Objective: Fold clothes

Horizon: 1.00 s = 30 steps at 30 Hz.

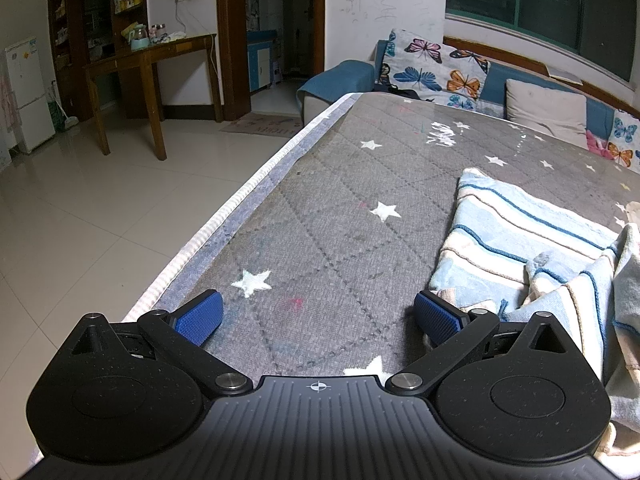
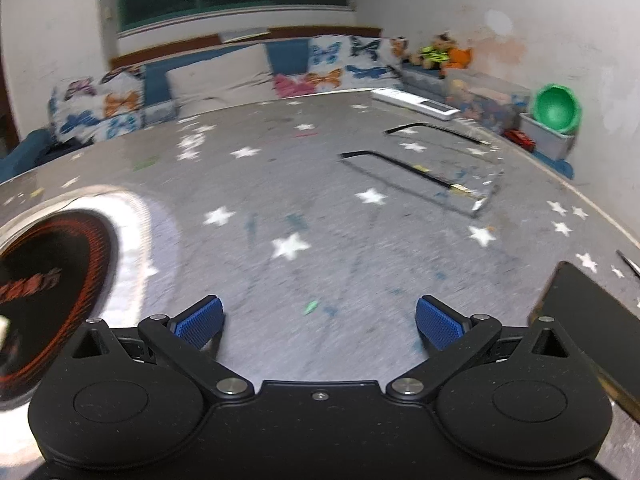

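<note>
Big grey star-print bed (image 1: 328,208) fills both views. The striped pale-blue garment (image 1: 520,248) sits rumpled on it, bunched up just beside the left hand-held gripper (image 1: 318,318)'s right finger. Over by the far wall, a small white bin (image 2: 554,142) holds a green bowl (image 2: 556,108). Both the left and the right hand-held gripper (image 2: 319,322) are spread wide, nothing between the pads.

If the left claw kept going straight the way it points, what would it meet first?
Probably the bare grey star-print cover: the left claw is open and tilted down at it. The striped garment lies off to the right.
</note>
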{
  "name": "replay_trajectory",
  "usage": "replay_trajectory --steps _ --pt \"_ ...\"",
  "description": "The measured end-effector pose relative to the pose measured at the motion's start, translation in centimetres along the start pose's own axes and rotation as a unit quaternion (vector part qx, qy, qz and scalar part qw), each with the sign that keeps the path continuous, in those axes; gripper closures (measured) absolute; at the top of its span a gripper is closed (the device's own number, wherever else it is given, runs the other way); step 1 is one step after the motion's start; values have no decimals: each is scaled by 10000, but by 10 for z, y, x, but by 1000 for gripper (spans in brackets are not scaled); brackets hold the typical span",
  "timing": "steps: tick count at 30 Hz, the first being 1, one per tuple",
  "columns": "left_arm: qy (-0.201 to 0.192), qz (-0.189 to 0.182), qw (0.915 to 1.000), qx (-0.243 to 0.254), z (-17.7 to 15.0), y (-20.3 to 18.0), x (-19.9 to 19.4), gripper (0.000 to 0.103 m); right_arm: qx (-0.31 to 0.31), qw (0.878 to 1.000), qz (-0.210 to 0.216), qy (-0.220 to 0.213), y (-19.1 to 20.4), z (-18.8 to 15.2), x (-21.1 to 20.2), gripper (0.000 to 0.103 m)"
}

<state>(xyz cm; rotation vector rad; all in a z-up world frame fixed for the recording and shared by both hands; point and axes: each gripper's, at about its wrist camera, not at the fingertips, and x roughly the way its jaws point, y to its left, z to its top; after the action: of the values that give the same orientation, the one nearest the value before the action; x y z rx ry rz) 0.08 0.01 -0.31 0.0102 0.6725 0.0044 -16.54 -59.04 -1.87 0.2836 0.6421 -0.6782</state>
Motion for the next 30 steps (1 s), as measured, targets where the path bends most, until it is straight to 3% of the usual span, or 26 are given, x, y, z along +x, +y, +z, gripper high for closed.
replay_trajectory --steps 8,14,17,19,24,30 --pt "-233 32 9993 301 10 -11 -22 1 -318 9974 642 -10 5 -8 -29 0" --pt "-387 -697 9965 242 20 -17 -49 2 -622 9889 1347 -45 16 -10 -54 11" --pt "-411 -1097 9926 323 24 -24 -60 8 -800 9823 1695 -58 23 -12 -68 22" --pt "-355 -1322 9896 432 26 -30 -65 14 -961 9773 1888 -89 31 -13 -75 23" --pt "-272 -1718 9828 616 26 -43 -66 18 -1295 9622 2390 -154 56 -20 -96 37" --pt "-151 -1935 9776 816 25 -69 -62 17 -1777 9418 2843 -243 90 -29 -123 38"
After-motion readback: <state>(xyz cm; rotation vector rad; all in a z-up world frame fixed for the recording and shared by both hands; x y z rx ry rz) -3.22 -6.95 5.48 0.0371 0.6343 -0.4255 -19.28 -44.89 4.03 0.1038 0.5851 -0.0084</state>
